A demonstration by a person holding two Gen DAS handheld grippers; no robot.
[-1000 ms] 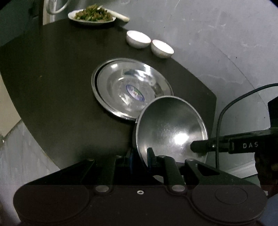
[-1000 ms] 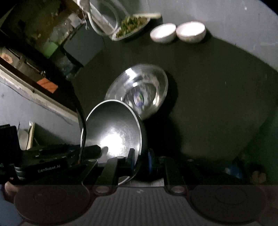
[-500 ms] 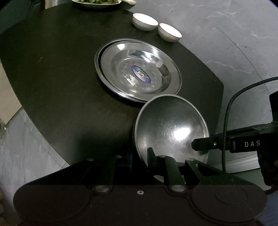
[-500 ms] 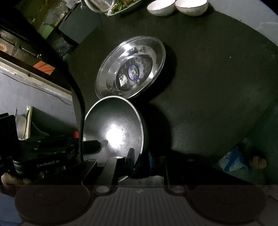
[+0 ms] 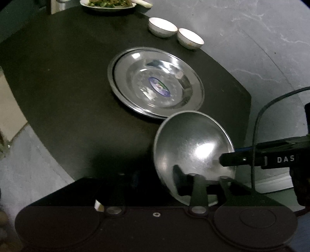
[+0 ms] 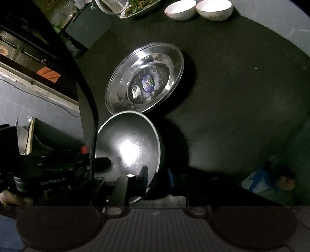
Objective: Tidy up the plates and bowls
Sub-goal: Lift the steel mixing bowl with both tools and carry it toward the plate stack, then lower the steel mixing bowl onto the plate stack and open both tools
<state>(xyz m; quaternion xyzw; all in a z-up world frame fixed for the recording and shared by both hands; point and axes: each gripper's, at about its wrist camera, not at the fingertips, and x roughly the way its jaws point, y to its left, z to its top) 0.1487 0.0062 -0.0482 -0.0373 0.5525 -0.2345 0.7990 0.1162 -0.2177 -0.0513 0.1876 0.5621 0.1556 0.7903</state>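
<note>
Pinched from both sides by left gripper (image 5: 155, 177) and right gripper (image 6: 156, 174): steel bowl (image 5: 191, 147), tilted on edge above the table's near edge. Lay just beyond on dark table (image 5: 58, 77): stacked steel plates (image 5: 155, 81). Stood further back, well apart: two white bowls (image 5: 175, 32) and food plate (image 5: 108, 3).

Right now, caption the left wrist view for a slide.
Both grippers hold a tilted steel bowl near stacked steel plates on a dark table.

bowl (image 5: 191, 143): shiny metal | plates (image 5: 155, 83): glossy steel | table (image 5: 58, 77): matt black
</note>
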